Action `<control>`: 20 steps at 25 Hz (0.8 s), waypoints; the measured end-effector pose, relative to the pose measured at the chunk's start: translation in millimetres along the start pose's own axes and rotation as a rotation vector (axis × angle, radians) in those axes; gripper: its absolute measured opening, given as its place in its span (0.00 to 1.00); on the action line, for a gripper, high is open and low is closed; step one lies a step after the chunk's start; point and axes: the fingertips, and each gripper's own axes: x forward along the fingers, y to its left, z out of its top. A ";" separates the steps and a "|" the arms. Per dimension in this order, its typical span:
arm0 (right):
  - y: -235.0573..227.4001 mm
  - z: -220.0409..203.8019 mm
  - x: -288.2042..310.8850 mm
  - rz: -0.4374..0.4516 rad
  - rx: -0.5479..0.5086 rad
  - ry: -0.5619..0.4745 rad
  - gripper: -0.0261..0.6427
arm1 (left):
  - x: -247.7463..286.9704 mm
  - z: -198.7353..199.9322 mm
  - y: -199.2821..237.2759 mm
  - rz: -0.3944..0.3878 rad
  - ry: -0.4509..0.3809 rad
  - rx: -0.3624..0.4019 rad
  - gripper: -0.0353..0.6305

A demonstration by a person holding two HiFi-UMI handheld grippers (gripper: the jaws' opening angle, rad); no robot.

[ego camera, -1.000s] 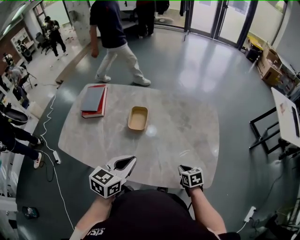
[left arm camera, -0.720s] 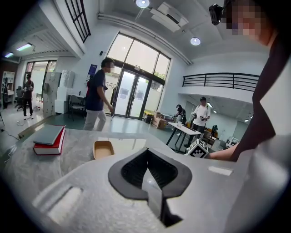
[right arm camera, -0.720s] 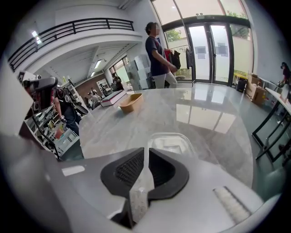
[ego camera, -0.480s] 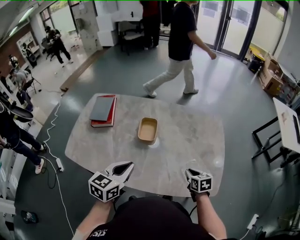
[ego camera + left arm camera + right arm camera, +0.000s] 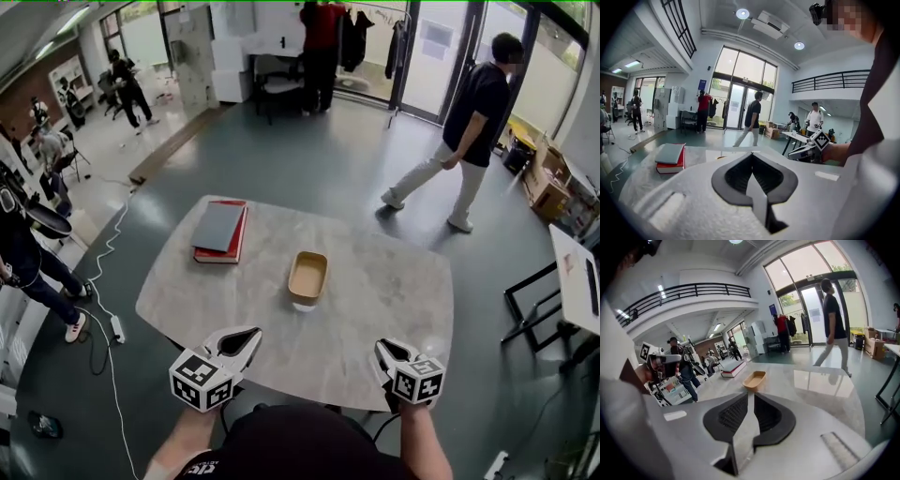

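Left gripper (image 5: 246, 336) and right gripper (image 5: 385, 348) both hover over the near edge of the table (image 5: 375, 291), jaws pressed together, nothing between them. Each gripper view confirms it: pads meet at the tip, no gap. The nearest thing is the tan tray (image 5: 307, 276), sitting mid-table at 12 o'clock from the grippers and well apart from both. It sits flat with its long axis running away from the person and looks empty. It reads as a thin moulded shell, so likely light, a bit flexible, and prone to sliding on the glossy stone top. The best hold is probably a pinch on the rim of a long side wall, since the short ends look rounded. A stack of books (image 5: 219, 231) lies at 10 o'clock from the tray, clear of it. There is bare tabletop all round the tray, widest toward 3 o'clock. The near table edge is right under the grippers. A person (image 5: 469, 131) walks at 1 o'clock, far off the table.
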 end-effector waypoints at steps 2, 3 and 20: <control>15.6 17.5 -2.2 0.041 -0.026 -0.031 0.09 | -9.6 10.4 6.7 0.026 -0.022 0.023 0.05; 22.5 25.9 -3.9 0.056 -0.037 -0.047 0.09 | -14.5 15.4 9.5 0.037 -0.033 0.031 0.05; 125.2 159.3 -64.1 0.265 -0.266 -0.413 0.04 | -69.2 97.6 10.1 0.074 -0.248 0.075 0.05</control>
